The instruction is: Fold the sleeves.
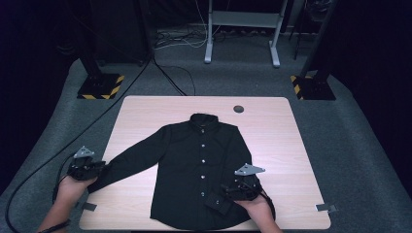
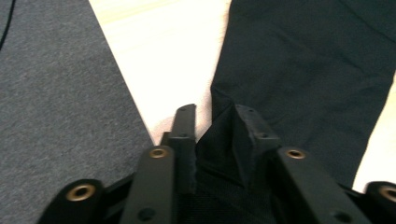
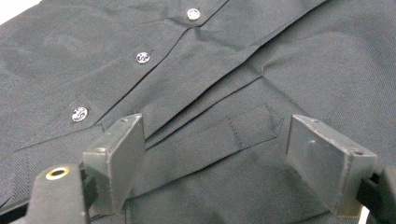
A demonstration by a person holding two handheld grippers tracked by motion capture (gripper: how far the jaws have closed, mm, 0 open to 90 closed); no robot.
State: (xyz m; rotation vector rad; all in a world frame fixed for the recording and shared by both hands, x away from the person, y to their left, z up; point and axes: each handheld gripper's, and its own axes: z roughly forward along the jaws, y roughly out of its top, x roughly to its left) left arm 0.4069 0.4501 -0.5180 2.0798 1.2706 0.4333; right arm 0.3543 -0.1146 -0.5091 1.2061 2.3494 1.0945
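The black buttoned long-sleeved cloth shirt (image 1: 199, 170) lies flat at frame centre on the pale wooden tabletop (image 1: 286, 145). The left gripper (image 2: 212, 122) pinches its sleeve cuff (image 2: 219, 140); the right gripper (image 3: 215, 158) hovers, fingers wide, above the hem. Risk: a shallow pinch may let the cuff slip free when pulled.

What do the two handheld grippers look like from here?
Both are black. The left gripper and right gripper each carry a grey three-cornered plate on top. Black cables trail from them. The jaws are flat black blocks on arms with brass-coloured rivets. Forearms are bare, no sleeves.
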